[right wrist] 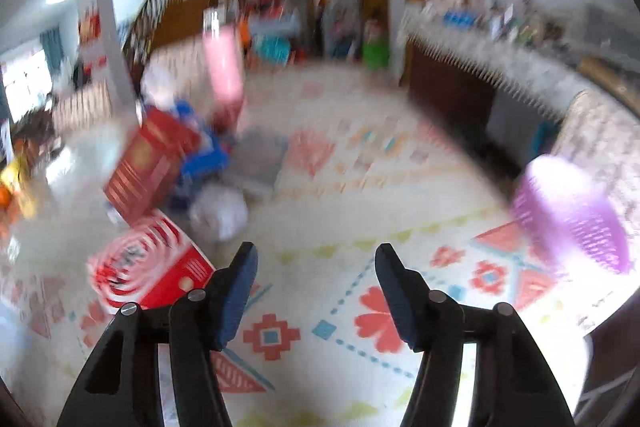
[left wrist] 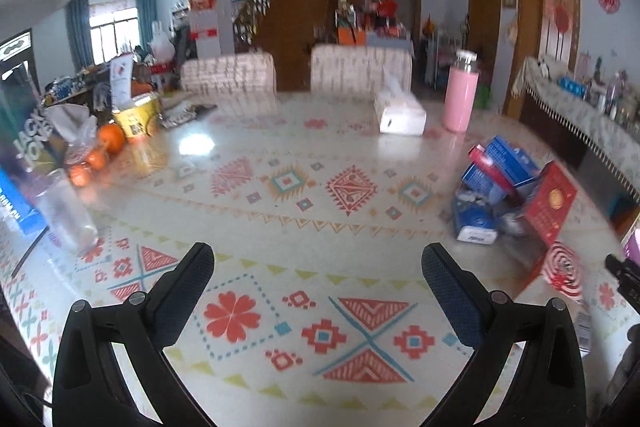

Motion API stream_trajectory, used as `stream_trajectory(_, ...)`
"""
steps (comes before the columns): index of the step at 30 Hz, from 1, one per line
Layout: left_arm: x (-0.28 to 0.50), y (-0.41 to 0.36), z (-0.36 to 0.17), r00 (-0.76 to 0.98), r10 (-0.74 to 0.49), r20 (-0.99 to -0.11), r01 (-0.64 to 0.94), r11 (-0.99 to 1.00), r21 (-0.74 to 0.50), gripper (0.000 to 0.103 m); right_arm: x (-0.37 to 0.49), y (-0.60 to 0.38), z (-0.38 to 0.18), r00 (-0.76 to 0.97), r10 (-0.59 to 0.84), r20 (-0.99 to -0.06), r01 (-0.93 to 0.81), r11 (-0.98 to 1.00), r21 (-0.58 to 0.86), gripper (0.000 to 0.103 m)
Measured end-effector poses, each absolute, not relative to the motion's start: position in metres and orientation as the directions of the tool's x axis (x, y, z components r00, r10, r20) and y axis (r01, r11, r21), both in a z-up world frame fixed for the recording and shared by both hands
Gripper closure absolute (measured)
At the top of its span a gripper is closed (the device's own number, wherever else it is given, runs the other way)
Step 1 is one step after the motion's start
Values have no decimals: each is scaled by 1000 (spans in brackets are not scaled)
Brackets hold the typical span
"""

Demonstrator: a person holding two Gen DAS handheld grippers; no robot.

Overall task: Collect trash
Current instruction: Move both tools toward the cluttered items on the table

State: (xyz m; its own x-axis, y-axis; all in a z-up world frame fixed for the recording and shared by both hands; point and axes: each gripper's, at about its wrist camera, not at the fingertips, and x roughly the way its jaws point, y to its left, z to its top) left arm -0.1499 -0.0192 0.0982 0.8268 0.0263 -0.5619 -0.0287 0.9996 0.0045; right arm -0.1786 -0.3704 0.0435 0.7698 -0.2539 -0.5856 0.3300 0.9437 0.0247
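Note:
A heap of trash lies at the table's right side: blue cartons (left wrist: 500, 167), a red box (left wrist: 550, 201), a red-and-white swirl packet (left wrist: 566, 269) and crumpled white paper (right wrist: 218, 211). The right wrist view is blurred and shows the same red box (right wrist: 150, 167) and swirl packet (right wrist: 140, 269) at the left. My left gripper (left wrist: 318, 263) hangs open over the patterned tablecloth (left wrist: 304, 187), well left of the heap, with nothing between its fingers. My right gripper (right wrist: 316, 263) is open too, jaws partly apart, empty, right of the heap.
A pink bottle (left wrist: 460, 95) and a tissue pack (left wrist: 400, 113) stand at the far side. Oranges (left wrist: 110, 139), a yellow tub (left wrist: 136, 117) and a clear cup (left wrist: 66, 207) crowd the left edge. A purple basket (right wrist: 572, 211) sits at the right. Two chairs (left wrist: 228, 73) face the table.

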Motion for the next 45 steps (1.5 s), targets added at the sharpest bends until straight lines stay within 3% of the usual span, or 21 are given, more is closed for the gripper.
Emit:
stream_trajectory(8,-175,-31,97,847,60,-528,-67,998,6,0,-230,-347,84,835,-503,-222,495,864,-97,35)
stream_trajectory(13,-178,-33,95,848,70,-525,-72,997,17,0,-247,-340,81,834,-543,-99,536,840,-87,34)
stream_trajectory(24,-174,-36,92,835,93,-543,-86,996,38,0,-261,-343,74,820,-565,-91,563,825,-49,21)
stream_trajectory(29,-168,-35,86,822,94,-562,-93,995,31,0,-266,-344,72,804,-589,-83,588,808,-35,21)
stream_trajectory(34,-168,-33,82,816,84,-572,-93,996,14,0,-261,-340,72,851,-515,-104,512,857,-60,16)
stream_trajectory(40,-170,-33,81,812,83,-578,-75,996,38,0,-250,-328,74,900,-392,-189,368,918,-150,18)
stream_trajectory(45,-166,-37,75,801,86,-592,-66,996,55,0,-246,-324,72,916,-244,-318,217,969,-118,18)
